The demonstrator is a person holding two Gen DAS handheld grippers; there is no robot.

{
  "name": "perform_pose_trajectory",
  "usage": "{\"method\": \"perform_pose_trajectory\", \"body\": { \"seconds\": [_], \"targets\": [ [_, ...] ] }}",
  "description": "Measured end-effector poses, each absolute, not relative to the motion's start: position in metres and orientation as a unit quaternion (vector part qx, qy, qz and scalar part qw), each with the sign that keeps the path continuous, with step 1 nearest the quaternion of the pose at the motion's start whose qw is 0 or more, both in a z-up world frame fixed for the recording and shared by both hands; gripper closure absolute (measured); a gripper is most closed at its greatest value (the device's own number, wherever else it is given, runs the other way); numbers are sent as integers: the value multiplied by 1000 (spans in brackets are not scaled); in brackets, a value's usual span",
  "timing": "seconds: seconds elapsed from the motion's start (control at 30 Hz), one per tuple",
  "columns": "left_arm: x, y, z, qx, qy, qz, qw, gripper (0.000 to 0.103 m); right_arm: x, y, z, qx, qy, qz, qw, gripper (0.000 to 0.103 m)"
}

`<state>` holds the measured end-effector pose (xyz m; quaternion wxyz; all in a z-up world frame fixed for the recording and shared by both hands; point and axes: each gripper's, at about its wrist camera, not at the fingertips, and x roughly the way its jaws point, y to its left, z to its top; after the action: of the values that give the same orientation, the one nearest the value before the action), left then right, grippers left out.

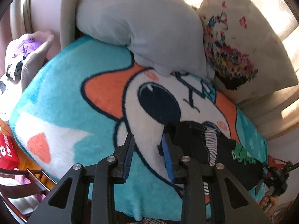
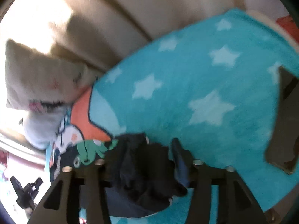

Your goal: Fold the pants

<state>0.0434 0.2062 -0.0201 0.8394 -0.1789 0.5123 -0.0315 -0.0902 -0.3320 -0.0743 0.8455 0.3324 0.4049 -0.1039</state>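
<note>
The dark pants [image 1: 198, 149] lie on the right part of a turquoise cartoon blanket [image 1: 71, 85], near a grey pillow [image 1: 142, 26]. The left gripper [image 1: 147, 158] hovers with fingers apart, just left of the pants. The right gripper [image 2: 143, 160] has dark cloth bunched between its fingers, apparently clamped.

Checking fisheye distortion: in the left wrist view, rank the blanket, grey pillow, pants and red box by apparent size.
1. blanket
2. grey pillow
3. pants, though nearness to the camera may inflate them
4. red box, cut off by the frame edge
</note>
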Motion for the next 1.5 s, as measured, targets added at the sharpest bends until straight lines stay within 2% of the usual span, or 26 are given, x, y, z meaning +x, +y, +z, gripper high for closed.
{"method": "perform_pose_trajectory", "body": {
  "seconds": [0.17, 0.3, 0.57, 0.87, 0.93, 0.97, 1.0, 1.03, 1.1, 1.23, 1.5],
  "targets": [
    [46, 211, -41, -197, 530, -35, 824, 73, -93, -310, -26, 281, 384, -129, 870, 36],
    [48, 227, -50, -210, 536, -29, 817, 73, -54, -233, -8, 249, 418, -34, 873, 35],
    [49, 282, -45, -189, 530, -20, 826, 71, 62, -8, -49, 175, 556, 136, 801, 35],
    [41, 347, -47, -220, 525, -24, 822, 69, 117, 118, -112, -46, 623, 43, 780, 31],
    [42, 355, -50, -228, 527, -28, 818, 69, 113, 123, -115, -65, 605, 32, 793, 28],
    [43, 359, -52, -232, 528, -30, 816, 68, 112, 121, -115, -57, 607, 35, 792, 33],
    [43, 362, -54, -235, 529, -31, 815, 68, 112, 116, -113, -44, 603, 32, 796, 48],
    [44, 365, -56, -239, 531, -32, 812, 68, 112, 109, -110, -31, 602, 30, 798, 58],
    [46, 370, -58, -246, 532, -36, 809, 68, 114, 95, -106, 11, 602, 36, 798, 70],
    [48, 377, -60, -252, 533, -40, 807, 68, 117, 86, -92, 43, 589, 51, 806, 75],
    [46, 390, -59, -259, 532, -39, 805, 68, 148, 113, -86, 52, 592, 80, 800, 76]
  ]
}}
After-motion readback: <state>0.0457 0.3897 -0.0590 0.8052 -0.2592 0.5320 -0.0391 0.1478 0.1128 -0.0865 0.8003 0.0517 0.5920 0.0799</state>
